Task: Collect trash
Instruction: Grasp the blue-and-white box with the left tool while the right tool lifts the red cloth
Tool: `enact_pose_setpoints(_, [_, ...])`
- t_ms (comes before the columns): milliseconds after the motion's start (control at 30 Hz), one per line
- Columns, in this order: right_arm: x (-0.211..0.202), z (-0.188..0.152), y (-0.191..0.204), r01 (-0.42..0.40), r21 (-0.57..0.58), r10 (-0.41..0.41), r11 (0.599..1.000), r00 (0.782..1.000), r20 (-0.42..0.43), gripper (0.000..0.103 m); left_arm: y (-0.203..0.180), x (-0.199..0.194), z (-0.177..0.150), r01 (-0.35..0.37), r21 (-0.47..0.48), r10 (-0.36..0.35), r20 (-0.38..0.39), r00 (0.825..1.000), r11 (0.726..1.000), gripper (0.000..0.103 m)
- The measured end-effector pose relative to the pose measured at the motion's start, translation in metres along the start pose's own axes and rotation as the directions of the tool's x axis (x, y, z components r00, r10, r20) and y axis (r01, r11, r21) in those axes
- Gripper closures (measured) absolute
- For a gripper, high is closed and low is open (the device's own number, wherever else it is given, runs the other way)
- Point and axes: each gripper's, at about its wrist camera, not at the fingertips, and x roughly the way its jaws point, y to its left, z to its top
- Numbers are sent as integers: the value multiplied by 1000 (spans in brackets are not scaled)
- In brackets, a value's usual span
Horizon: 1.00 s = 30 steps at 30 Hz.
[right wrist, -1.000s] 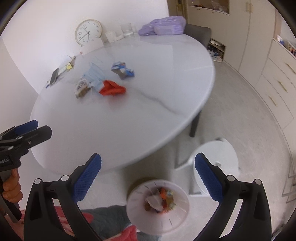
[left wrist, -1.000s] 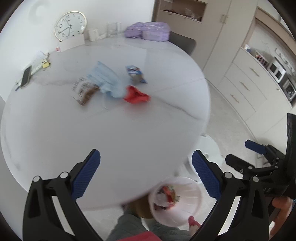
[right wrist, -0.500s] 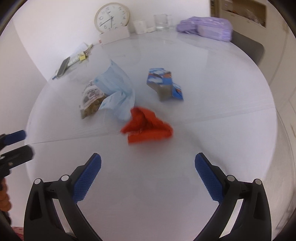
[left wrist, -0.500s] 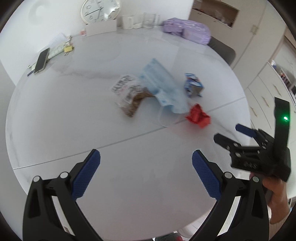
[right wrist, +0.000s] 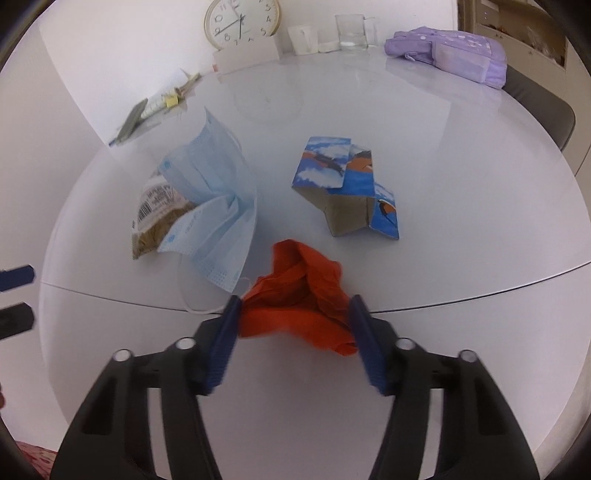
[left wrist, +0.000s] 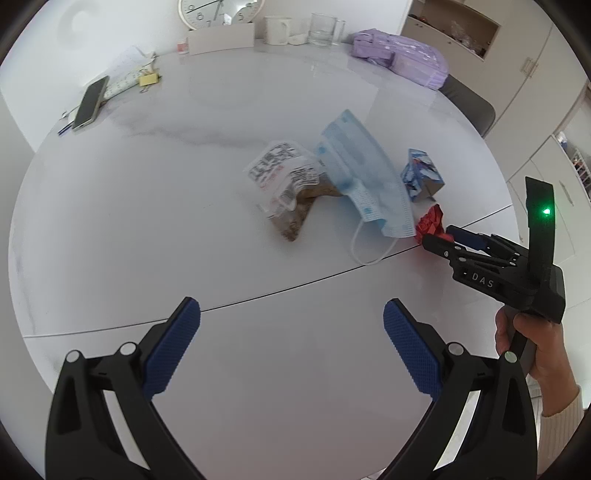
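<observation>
On the round white table [left wrist: 147, 221] lie a crumpled red wrapper [right wrist: 299, 295], a blue face mask [right wrist: 214, 206], a snack bag [right wrist: 155, 206] under the mask, and a crushed blue carton [right wrist: 347, 188]. My right gripper [right wrist: 291, 325] has its jaws on both sides of the red wrapper, touching it. In the left wrist view the right gripper [left wrist: 443, 240] shows at the red wrapper [left wrist: 430, 221], beside the mask [left wrist: 365, 177], bag [left wrist: 288, 184] and carton [left wrist: 423, 177]. My left gripper [left wrist: 291, 339] is open and empty above the near table.
At the table's far edge stand a clock [right wrist: 240, 22], a white cup [left wrist: 277, 29], a glass [left wrist: 325, 29] and a purple pouch [right wrist: 450, 55]. A phone [left wrist: 88, 103] and papers lie at the far left. Cabinets [left wrist: 517, 55] stand to the right.
Both grippers swung up from the bin on the floor to over the table. My right gripper moved forward to the red wrapper and narrowed its jaws around it.
</observation>
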Motion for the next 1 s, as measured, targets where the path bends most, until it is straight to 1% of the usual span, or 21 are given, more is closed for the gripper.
enact_pose_setpoints(33, [-2,0,-1,-6,9,6,1000,1000,4,57,-3,0,1,5,6,-5,3,1000,1000,8])
enact_pose_setpoints(67, [-5,0,-3,-14,19,14,1000,1000,5,67,-7,0,3,11,13,-11,6,1000,1000,8])
enact_pose_setpoints(100, [-6,0,-4,-21,27,21,999,1000,2,69,-14,1,7,22,26,-22,10,1000,999,8])
enact_pose_setpoints(200, [-12,-4,-12,-22,63,22,998,1000,2,74,-36,1,17,53,83,-56,33,998,995,8])
enact_pose_setpoints(267, [-18,-9,-17,-35,92,34,995,999,11,74,-53,2,24,78,143,-87,55,995,987,8])
enact_pose_setpoints(333, [-28,-14,-23,-41,125,39,991,999,20,74,-72,4,36,115,243,-137,74,988,963,8])
enact_pose_setpoints(367, [-32,-17,-25,-36,133,34,990,999,24,74,-84,7,45,142,315,-174,75,982,938,8])
enact_pose_setpoints(433, [-47,-24,-30,-34,165,29,986,999,33,74,-101,12,59,177,425,-223,60,973,888,8])
enact_pose_setpoints(467, [-53,-27,-31,-31,175,25,984,999,37,74,-111,16,67,184,481,-239,55,969,857,8])
enact_pose_setpoints(500, [-59,-29,-32,-27,184,20,982,999,42,74,-122,22,78,184,547,-251,50,967,816,8])
enact_pose_setpoints(567, [-75,-36,-34,-18,205,8,979,999,49,74,-139,35,96,221,641,-287,-1,958,735,8])
enact_pose_setpoints(633, [-87,-42,-34,-10,225,-2,974,998,55,74,-155,55,114,249,705,-294,-60,954,664,8])
enact_pose_setpoints(667, [-93,-46,-35,-2,242,-12,970,998,58,74,-161,65,122,250,725,-284,-78,956,641,8])
enact_pose_setpoints(733, [-101,-52,-35,5,269,-23,963,998,64,74,-173,91,138,293,755,-268,-161,950,586,8])
enact_pose_setpoints(767, [-105,-55,-36,6,289,-27,957,997,70,74,-176,99,142,310,761,-260,-190,947,570,8])
enact_pose_setpoints(800, [-109,-58,-36,7,305,-31,952,997,74,74,-181,111,145,335,771,-250,-233,940,541,8])
enact_pose_setpoints(833, [-111,-61,-37,8,316,-34,949,996,78,74,-184,119,146,345,779,-236,-257,937,523,8])
enact_pose_setpoints(867, [-113,-64,-38,6,333,-36,943,996,84,74,-187,129,146,354,793,-214,-284,935,496,8])
enact_pose_setpoints(933, [-115,-69,-40,8,362,-45,932,995,94,74,-191,140,144,329,822,-173,-280,944,466,10])
enact_pose_setpoints(967, [-115,-71,-41,8,373,-47,928,994,96,74,-194,146,141,309,842,-145,-273,951,442,13])
enact_pose_setpoints(1000, [-116,-73,-42,9,386,-51,922,994,99,74,-195,149,140,305,850,-134,-274,952,429,23])
